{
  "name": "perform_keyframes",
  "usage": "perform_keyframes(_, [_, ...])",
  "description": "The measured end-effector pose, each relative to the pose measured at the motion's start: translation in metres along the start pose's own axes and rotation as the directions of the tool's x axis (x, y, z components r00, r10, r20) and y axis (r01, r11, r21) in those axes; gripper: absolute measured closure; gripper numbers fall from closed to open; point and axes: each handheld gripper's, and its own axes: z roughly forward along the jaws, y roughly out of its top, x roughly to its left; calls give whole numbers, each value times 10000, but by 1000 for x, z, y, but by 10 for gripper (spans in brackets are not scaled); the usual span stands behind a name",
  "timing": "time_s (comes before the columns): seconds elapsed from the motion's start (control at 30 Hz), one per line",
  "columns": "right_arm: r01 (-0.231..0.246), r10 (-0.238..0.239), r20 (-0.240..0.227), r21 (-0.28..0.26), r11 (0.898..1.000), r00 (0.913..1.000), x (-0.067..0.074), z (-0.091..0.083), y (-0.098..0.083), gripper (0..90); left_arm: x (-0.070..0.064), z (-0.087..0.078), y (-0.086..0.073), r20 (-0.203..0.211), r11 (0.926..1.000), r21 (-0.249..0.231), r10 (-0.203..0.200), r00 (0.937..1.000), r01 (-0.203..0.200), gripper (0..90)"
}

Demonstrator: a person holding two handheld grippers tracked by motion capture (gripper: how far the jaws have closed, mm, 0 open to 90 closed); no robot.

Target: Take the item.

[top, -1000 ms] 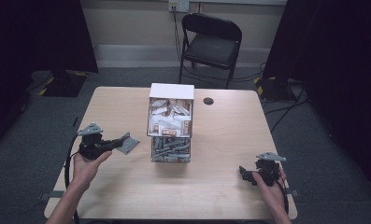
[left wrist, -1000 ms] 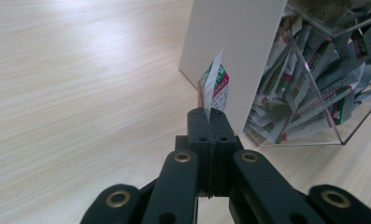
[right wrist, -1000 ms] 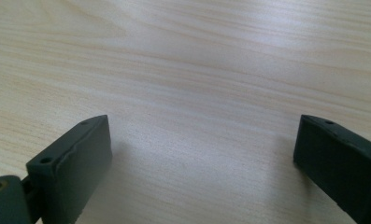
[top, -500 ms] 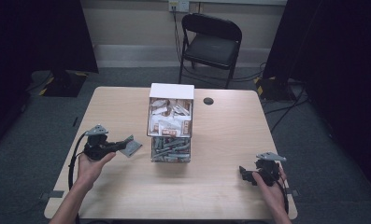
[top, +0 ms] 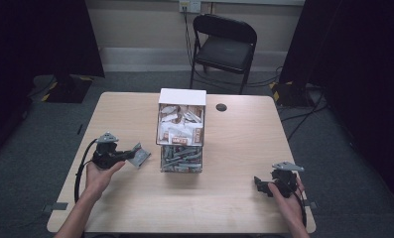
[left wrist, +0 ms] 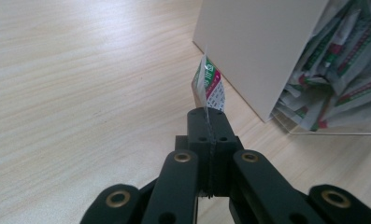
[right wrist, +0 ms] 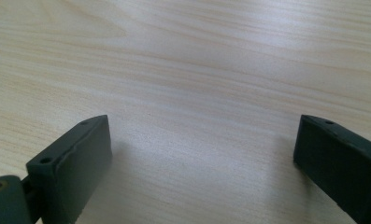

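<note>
Compared with a second ago, our left gripper (top: 126,155) has slid down and back toward us, pulling away from the clear plastic box stuffed with paper packets (top: 180,134) while the right side hasn't budged. Its jaws are pinched fully together on a small flat sachet with green and pink print (left wrist: 208,87), which sticks up edge-on out of the tips, just beside the box's white side wall (left wrist: 253,46). From above, the packet sits at about 9 o'clock from the box.

Our right gripper (top: 260,185) rests low over the pale wooden table (top: 234,198) around 4 o'clock of the box, jaws spread wide and holding nothing.

For this step, we'd say keep the squeeze steady, since the grip is only on the sachet's lower edge and it looks like it could slip or twist. Carry it low and set it on bare wood.

Not much in the way: a black folding chair (top: 225,44) at 12 o'clock behind the table, and a small dark round cap (top: 221,107) near the far edge.
</note>
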Motion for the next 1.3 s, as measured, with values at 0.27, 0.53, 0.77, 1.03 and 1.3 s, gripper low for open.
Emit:
perform_keyframes(0.27, [-1, 1, 0, 1, 10000, 10000, 0, 0, 0, 37, 7, 12, 0, -267, 9998, 194, -100, 9996, 105, 900])
perform_keyframes(0.53, [-5, 5, 5, -2, 10000, 10000, 0, 0, 0, 37, 18, 23, -5, -639, 9978, 551, -339, 9974, 375, 895])
perform_keyframes(0.77, [0, 0, 1, -1, 10000, 10000, 0, 0, 0, 37, 23, 30, -8, -752, 9977, 545, -364, 9965, 405, 884])
perform_keyframes(1.03, [0, 0, 1, 0, 10000, 10000, 0, 0, 0, 37, 25, 36, -10, -805, 9958, 738, -475, 9956, 534, 857])
perform_keyframes(1.3, [-2, 2, 0, 0, 10000, 10000, 0, 0, 0, 37, 28, 39, -10, -967, 9946, 686, -708, 9928, 776, 780])
